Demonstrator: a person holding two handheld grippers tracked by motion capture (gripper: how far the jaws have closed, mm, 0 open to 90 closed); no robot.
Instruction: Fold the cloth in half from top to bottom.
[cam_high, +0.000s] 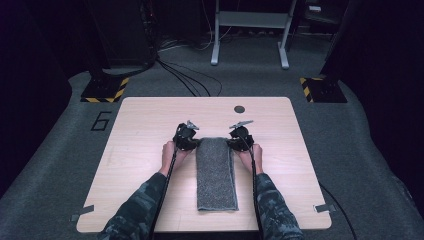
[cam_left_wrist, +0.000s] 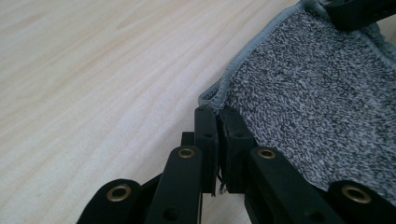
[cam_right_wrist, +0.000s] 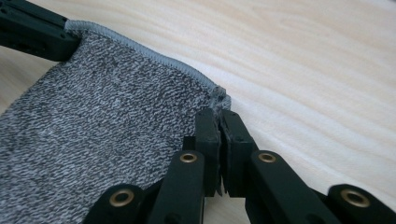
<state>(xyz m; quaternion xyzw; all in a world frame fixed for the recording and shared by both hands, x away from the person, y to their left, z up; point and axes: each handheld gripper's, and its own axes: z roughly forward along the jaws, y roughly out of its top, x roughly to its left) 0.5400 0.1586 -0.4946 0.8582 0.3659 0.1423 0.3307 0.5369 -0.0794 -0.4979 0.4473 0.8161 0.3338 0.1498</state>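
On the light wooden surface (cam_high: 150, 150) a grey knitted towel (cam_high: 216, 172), folded to a long narrow strip, lies flat in the middle, its long side running away from the person. At its far end the left claw (cam_high: 192, 141) is pinching the left corner, and the right claw (cam_high: 235, 141) is pinching the right corner; in each gripper view the black jaws are pressed together on the stitched hem (cam_left_wrist: 219, 95). I judge the cloth to be soft, light and limp, so it will hang and fold under its own weight when lifted. The hemmed corners are the firmest places to hold, because there the layers stay together.
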